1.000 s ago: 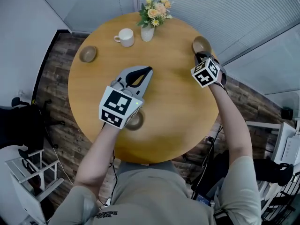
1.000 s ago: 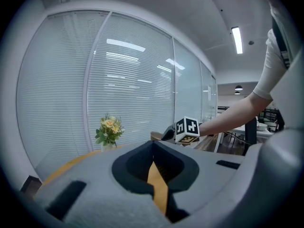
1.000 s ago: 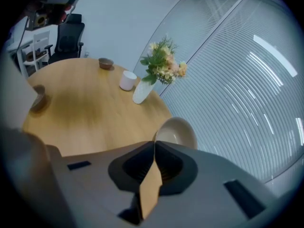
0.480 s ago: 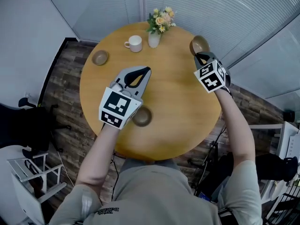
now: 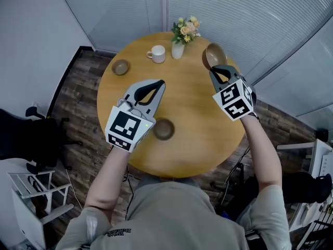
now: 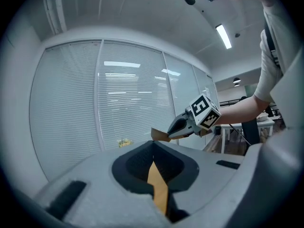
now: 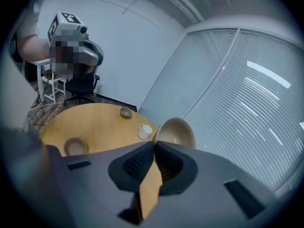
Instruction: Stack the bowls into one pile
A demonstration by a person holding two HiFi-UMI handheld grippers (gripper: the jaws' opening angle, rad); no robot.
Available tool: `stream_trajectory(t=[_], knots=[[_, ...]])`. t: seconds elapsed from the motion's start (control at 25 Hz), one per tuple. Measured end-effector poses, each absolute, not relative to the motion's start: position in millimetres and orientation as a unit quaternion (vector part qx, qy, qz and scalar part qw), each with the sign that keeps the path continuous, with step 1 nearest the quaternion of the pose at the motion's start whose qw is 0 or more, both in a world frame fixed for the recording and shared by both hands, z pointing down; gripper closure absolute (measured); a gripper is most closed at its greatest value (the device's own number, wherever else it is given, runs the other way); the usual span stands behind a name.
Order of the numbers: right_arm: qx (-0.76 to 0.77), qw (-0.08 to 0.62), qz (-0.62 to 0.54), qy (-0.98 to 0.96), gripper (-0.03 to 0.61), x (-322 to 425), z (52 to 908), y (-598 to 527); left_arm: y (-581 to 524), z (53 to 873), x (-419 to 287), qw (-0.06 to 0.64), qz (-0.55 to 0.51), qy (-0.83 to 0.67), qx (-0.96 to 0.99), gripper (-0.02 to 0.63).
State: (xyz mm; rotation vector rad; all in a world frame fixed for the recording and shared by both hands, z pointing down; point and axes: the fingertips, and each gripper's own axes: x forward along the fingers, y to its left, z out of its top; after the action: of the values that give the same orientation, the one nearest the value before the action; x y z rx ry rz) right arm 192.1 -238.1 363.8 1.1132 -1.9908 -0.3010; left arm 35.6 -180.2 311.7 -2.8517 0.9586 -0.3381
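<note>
My right gripper is shut on the rim of a tan bowl, which hangs tilted above the table's far right edge. In the right gripper view that bowl stands just past the closed jaws. A second bowl sits on the round wooden table near the front. A smaller brown bowl rests at the far left. My left gripper is shut and empty, raised above the table's middle. In the left gripper view, the right gripper and the bowl's rim show ahead.
A white cup and a white vase of flowers stand at the table's far edge, between the small bowl and the held one. Window blinds rise behind the table. A dark chair stands on the floor at the left.
My right gripper has lifted the tan bowl off the table and tilted it. The left gripper has risen, still shut and empty, off the front bowl, which now shows whole.
</note>
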Motion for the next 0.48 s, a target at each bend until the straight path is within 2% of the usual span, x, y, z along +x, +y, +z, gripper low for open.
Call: stream_trajectory(t=[0.48], knots=[[0.407, 0.375, -0.174, -0.814, 0.545, 127, 309, -190, -151, 275, -16, 0.084, -0.098, 0.344, -0.930, 0.594]])
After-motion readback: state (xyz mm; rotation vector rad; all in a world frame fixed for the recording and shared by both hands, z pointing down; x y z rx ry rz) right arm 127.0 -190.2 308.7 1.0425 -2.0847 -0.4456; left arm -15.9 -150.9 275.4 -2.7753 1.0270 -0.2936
